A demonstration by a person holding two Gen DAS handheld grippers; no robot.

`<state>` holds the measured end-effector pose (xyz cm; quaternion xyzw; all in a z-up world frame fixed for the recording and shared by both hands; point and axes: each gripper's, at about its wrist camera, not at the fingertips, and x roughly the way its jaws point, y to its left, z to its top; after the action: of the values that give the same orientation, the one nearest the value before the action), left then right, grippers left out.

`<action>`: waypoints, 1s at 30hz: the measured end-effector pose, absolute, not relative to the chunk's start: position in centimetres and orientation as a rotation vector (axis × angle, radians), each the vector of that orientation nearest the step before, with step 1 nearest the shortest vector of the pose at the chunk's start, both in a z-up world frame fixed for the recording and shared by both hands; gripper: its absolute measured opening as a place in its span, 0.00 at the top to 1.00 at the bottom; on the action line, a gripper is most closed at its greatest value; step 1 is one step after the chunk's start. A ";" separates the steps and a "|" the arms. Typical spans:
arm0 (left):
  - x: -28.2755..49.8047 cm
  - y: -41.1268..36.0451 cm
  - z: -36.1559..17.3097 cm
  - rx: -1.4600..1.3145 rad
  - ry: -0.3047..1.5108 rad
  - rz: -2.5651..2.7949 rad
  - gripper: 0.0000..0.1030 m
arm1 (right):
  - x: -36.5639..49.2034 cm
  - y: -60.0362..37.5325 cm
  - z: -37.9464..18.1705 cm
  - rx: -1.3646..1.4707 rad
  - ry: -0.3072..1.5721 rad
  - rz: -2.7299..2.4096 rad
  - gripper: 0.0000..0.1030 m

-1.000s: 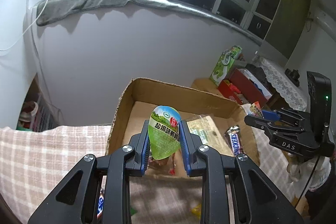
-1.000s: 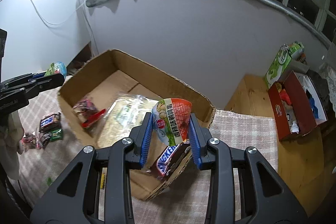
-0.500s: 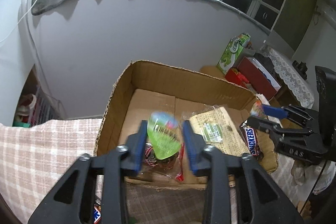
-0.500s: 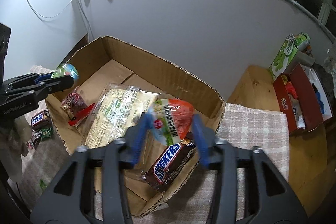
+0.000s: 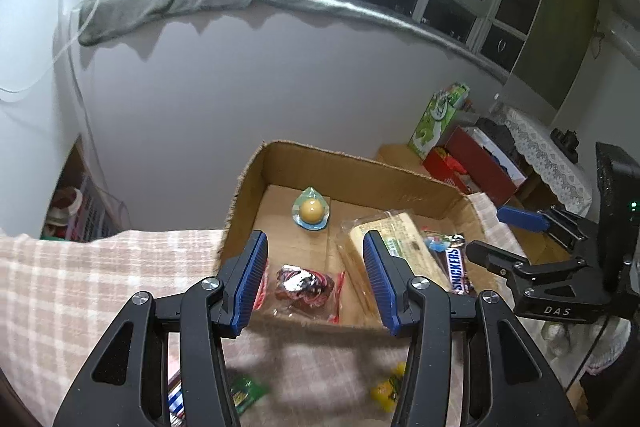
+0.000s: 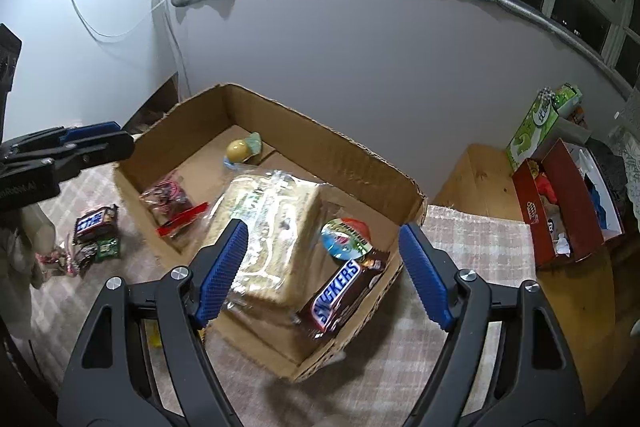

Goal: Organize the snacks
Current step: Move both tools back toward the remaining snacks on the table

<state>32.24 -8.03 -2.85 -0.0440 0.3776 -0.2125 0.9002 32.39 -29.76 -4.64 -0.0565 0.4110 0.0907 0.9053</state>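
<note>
An open cardboard box (image 5: 256, 183) (image 6: 352, 155) stands on a checked cloth. Inside lie a green egg packet (image 5: 311, 214) (image 6: 242, 149) near the back, a red egg packet (image 6: 346, 238) (image 5: 438, 241) on a Snickers bar (image 6: 340, 291) (image 5: 456, 269), a clear bag of crackers (image 6: 276, 227) (image 5: 394, 243) and a red-sealed snack bag (image 5: 306, 285) (image 6: 172, 203). My left gripper (image 5: 314, 279) hangs above the box's near edge, its jaws opening and empty. Over the box's right corner, my right gripper (image 6: 322, 271) is opening wide, nothing between its pads.
Loose snacks lie on the cloth outside the box: a Snickers bar and small packets (image 6: 94, 231), a green packet (image 5: 244, 393) and a yellow one (image 5: 388, 389). A red box (image 6: 568, 203) and a green carton (image 6: 536, 127) stand on a wooden table at the right.
Both grippers let go of their egg packets and opened. The green packet fell to the back of the box; the red one landed on the Snickers bar.
</note>
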 end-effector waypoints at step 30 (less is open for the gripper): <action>17.9 6.1 -6.7 -0.186 0.792 -0.263 0.53 | 18.4 -24.7 -7.0 -0.109 0.870 0.377 0.22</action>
<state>17.89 6.10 -6.65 -0.0901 0.3842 -0.1274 0.9100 18.38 -24.67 -7.01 -0.0527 0.4187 0.1813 0.8883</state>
